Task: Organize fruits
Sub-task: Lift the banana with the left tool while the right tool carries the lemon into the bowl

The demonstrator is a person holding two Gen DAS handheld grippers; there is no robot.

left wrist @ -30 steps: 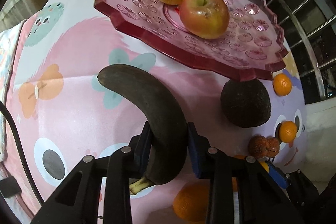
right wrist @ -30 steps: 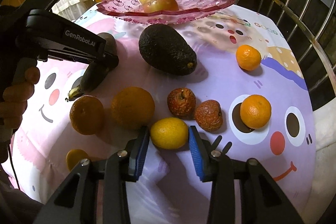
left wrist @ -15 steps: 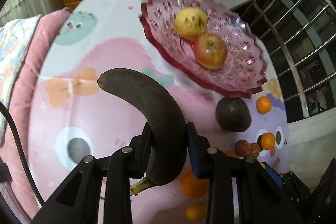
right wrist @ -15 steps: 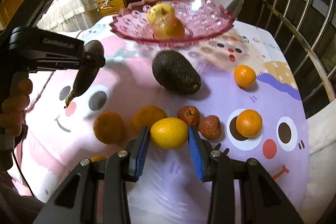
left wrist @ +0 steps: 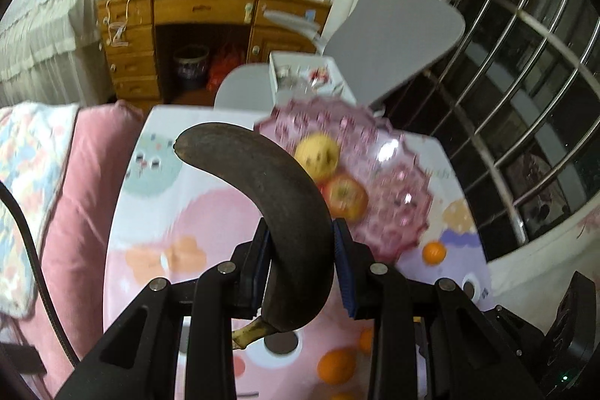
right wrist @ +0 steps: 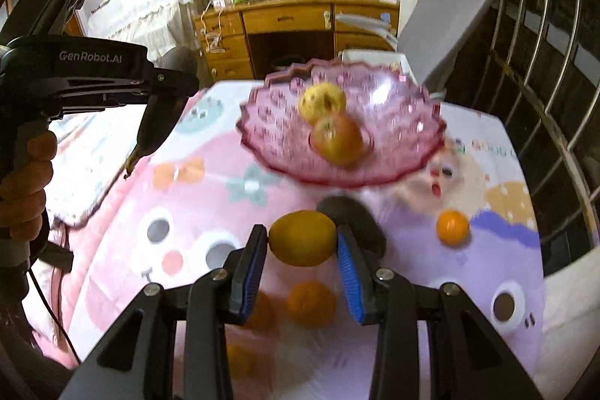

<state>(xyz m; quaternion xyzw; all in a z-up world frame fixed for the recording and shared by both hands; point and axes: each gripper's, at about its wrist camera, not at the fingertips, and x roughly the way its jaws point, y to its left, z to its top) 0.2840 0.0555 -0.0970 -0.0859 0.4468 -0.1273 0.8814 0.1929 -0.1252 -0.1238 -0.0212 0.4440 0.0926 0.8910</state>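
My left gripper (left wrist: 300, 257) is shut on a blackened banana (left wrist: 277, 197) and holds it high above the table; it also shows in the right wrist view (right wrist: 153, 122). My right gripper (right wrist: 302, 250) is shut on a yellow lemon (right wrist: 303, 242), lifted above the table. The pink glass fruit plate (right wrist: 397, 156) stands ahead, holding a yellow pear (right wrist: 321, 96) and a red apple (right wrist: 337, 139). The plate (left wrist: 397, 212) is blurred in the left wrist view.
A dark avocado (right wrist: 360, 216) lies just behind the lemon. Oranges (right wrist: 452, 226) (right wrist: 310, 304) lie on the cartoon tablecloth. A grey chair (right wrist: 450, 21) and wooden desk (right wrist: 292, 25) stand beyond the table; a metal railing (right wrist: 543, 70) runs on the right.
Both grippers have risen well above the table with their fruit. The view now tilts up toward the room, and the plate appears lower and farther.
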